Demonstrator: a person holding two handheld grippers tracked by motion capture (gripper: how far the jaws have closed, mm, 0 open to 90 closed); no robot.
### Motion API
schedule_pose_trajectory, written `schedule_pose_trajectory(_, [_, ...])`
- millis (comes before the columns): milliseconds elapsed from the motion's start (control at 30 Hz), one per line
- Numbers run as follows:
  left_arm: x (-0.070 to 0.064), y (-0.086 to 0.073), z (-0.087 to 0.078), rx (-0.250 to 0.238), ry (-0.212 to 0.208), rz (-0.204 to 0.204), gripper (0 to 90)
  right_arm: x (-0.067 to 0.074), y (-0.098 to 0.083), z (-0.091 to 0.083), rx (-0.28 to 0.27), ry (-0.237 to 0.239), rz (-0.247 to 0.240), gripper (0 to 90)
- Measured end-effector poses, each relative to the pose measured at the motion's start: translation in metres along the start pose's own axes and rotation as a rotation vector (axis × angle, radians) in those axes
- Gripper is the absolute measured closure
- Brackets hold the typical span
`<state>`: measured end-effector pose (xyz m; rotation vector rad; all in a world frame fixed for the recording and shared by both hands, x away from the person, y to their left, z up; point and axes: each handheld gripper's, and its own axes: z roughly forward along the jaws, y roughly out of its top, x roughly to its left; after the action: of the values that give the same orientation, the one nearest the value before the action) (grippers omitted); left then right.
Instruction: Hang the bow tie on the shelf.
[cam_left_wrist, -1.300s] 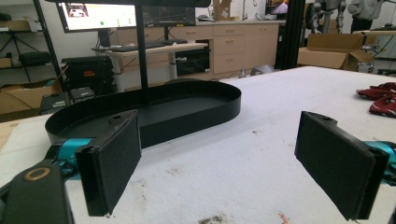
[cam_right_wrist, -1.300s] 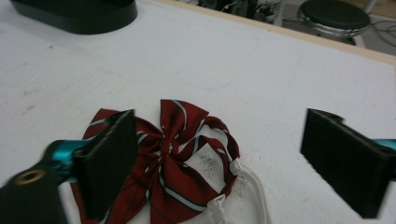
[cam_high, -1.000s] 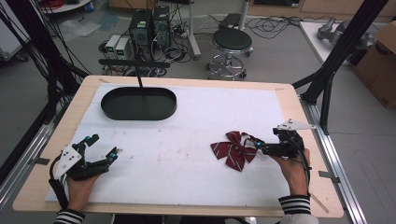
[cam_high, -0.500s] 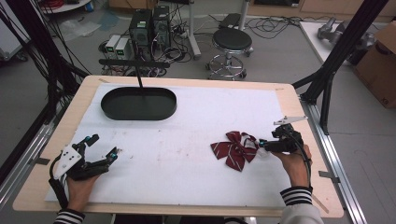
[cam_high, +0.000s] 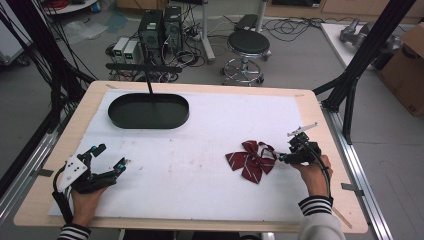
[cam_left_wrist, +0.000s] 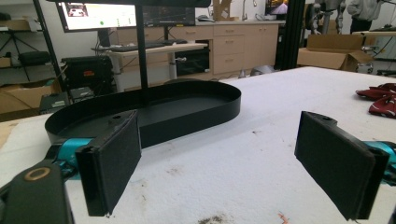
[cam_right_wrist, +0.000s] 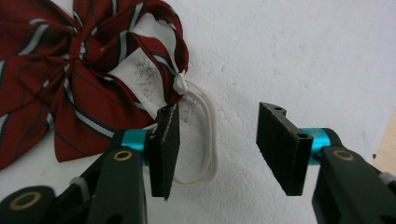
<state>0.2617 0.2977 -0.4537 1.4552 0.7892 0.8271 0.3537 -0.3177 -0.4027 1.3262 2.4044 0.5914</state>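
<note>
On the white-covered worktop (cam_high: 200, 150), right of centre: one bow tie (cam_high: 251, 159), maroon with white and dark stripes, lying flat, its white elastic loop (cam_right_wrist: 205, 135) trailing toward the person's side. Right gripper (cam_high: 289, 156): just beside the bow tie, fingers spread; in the right gripper view the loop lies on the sheet between them, partly behind the nearer finger (cam_right_wrist: 167, 144), nothing pinched. The placing suggests the loop is the intended hold, being thinner and easier to lift than the folded cloth. Left gripper (cam_high: 107, 161): well apart at the near left corner, fingers spread and empty, apparently parked. Black oval tray (cam_high: 148, 110): far left, empty, a likely destination. The high view gives the overall layout; the left gripper view adds the tray's low wall and a black post (cam_left_wrist: 141, 51) rising at it.
</note>
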Motion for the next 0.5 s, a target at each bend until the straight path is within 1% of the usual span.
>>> schedule_pose_trajectory(100, [0.0000,0.0000,-0.0001,0.000,0.000,0.000,14.9,-0.0005,0.0008,0.0029,0.018,0.005,0.001,53.9])
schedule_pose_trajectory(133, [0.0000,0.0000,-0.0001,-0.001,0.000,-0.001,15.0,-0.0013,0.0010,0.0040,0.021,0.008,-0.007,55.0])
schedule_pose_trajectory(233, [0.0001,0.0000,0.0000,-0.001,0.001,-0.002,15.0,-0.0015,0.0013,0.0063,0.042,0.010,-0.006,56.6])
schedule_pose_trajectory(367, [0.0001,0.0000,0.0000,0.000,0.000,-0.003,15.0,-0.0016,0.0016,0.0086,0.057,0.017,-0.020,59.7])
schedule_pose_trajectory(500, [0.0001,0.0000,0.0000,0.000,0.000,-0.003,14.9,-0.0009,0.0023,0.0107,0.073,0.026,-0.022,63.1])
